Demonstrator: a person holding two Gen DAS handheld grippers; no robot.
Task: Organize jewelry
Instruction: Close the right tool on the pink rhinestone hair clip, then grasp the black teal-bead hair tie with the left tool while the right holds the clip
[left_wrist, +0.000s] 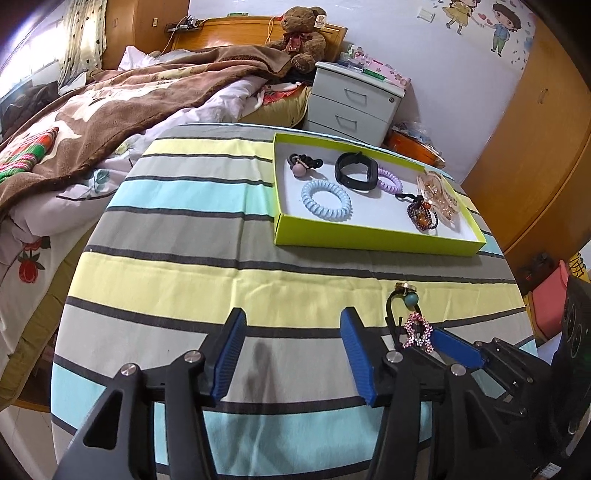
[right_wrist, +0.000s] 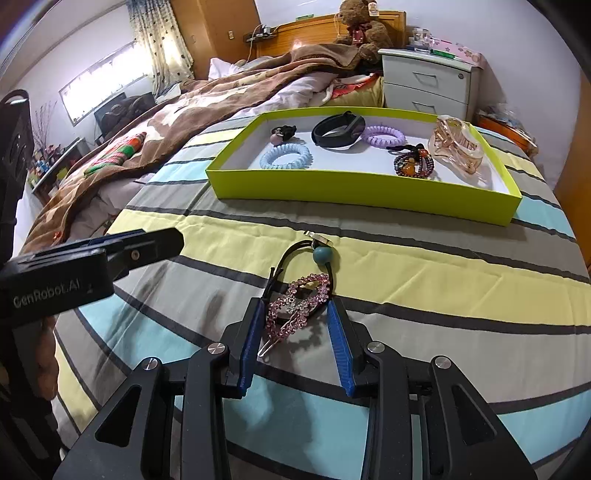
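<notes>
Rhinestones cover the pink hair clip lying between the fingers of your right gripper, which straddle it on the striped cloth; whether the pads press it yet I cannot tell. Expect it to be light, stiff and thin, with stones that may slip or chip, so take it across its narrow metal body, not by the wire tongue at its near end. Just beyond it, a soft black hair tie with a teal bead loops under the clip and may drag along. Your left gripper stands open and empty, to the clip's left. Farther beyond the clip sits the green tray, already holding coil ties, a black band, a beaded tie and a clear claw clip.
</notes>
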